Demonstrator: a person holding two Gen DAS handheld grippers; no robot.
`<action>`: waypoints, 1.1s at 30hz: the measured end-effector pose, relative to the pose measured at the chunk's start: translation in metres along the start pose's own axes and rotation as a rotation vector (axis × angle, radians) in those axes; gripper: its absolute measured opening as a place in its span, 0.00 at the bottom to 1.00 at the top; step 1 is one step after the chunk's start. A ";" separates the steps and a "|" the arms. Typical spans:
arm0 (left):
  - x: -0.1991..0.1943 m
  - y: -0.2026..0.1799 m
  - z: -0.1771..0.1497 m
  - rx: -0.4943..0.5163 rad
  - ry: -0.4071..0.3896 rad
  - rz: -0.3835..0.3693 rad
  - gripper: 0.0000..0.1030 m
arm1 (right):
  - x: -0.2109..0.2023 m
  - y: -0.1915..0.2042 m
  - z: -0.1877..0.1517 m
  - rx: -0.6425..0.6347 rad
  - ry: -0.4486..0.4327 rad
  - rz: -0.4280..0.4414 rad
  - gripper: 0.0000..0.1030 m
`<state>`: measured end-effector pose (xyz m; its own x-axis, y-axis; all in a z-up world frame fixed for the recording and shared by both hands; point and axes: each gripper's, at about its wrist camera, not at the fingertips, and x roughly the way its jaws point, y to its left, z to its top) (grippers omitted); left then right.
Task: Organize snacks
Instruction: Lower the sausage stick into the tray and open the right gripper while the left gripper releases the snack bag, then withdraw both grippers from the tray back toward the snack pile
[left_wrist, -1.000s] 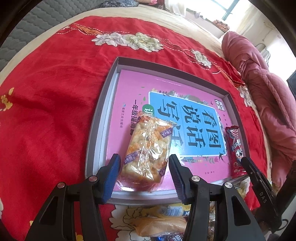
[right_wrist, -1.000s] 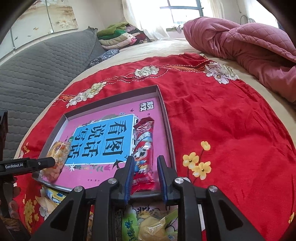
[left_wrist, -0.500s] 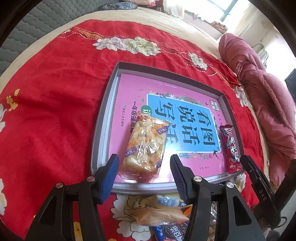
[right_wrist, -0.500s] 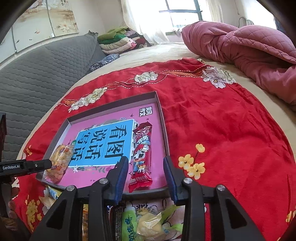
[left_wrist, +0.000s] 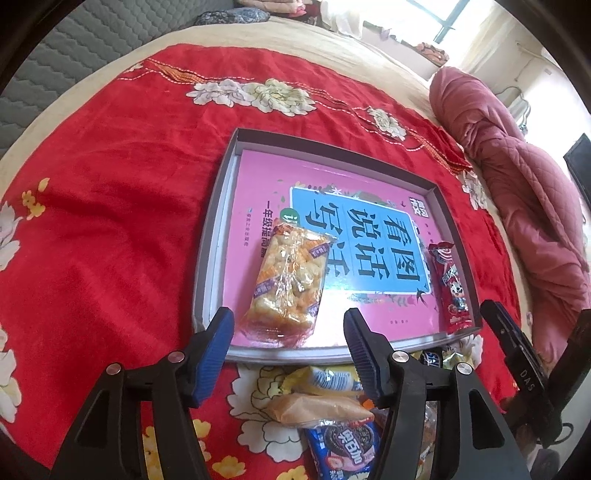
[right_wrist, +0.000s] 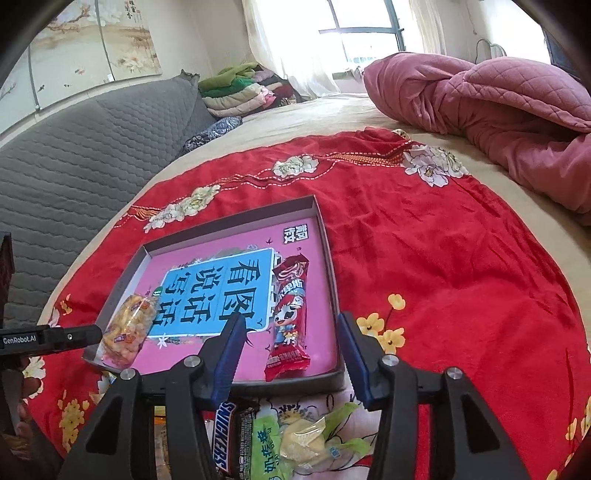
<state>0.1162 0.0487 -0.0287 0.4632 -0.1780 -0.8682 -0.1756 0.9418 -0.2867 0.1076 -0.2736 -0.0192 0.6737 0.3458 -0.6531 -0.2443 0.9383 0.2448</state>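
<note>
Left tongs hang w/ jaws opening over the near edge of a shallow grey tray; the clear pack of golden puffed snacks lies flat in the tray just ahead of the blue pads, released, w/ no pad touching it. Right tongs likewise opening, gripping nothing: the long red snack bar w/ a cartoon figure lies lengthwise in the tray just ahead, its near end reaching into the gap btwn the pads, apart from both. The two packs sit well apart, the puffed pack toward the tray's left side, the red bar along its right wall, both on a pink book w/ a blue title panel that lines the tray bottom. Below the tongs, outside the tray's near rim, loose snacks are piled: a Snickers bar, a green-wrapped pack, a blue cookie pack, an orange-tan pouch. All rests on a red floral blanket spread over a bed. Beyond: a rumpled pink quilt to the right, a grey quilted headboard to the left, folded clothes & a bright window at the far end.
</note>
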 end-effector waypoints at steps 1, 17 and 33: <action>-0.001 0.000 -0.001 0.001 0.000 -0.001 0.62 | -0.002 0.000 0.000 -0.001 -0.003 -0.001 0.49; -0.021 0.001 -0.010 0.013 -0.004 -0.031 0.66 | -0.024 0.004 -0.002 -0.009 -0.027 0.005 0.50; -0.030 -0.002 -0.016 0.034 0.000 -0.051 0.66 | -0.043 0.004 -0.010 -0.010 -0.034 0.012 0.57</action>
<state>0.0887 0.0476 -0.0086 0.4711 -0.2262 -0.8526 -0.1218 0.9406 -0.3169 0.0706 -0.2850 0.0021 0.6941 0.3564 -0.6254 -0.2594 0.9343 0.2446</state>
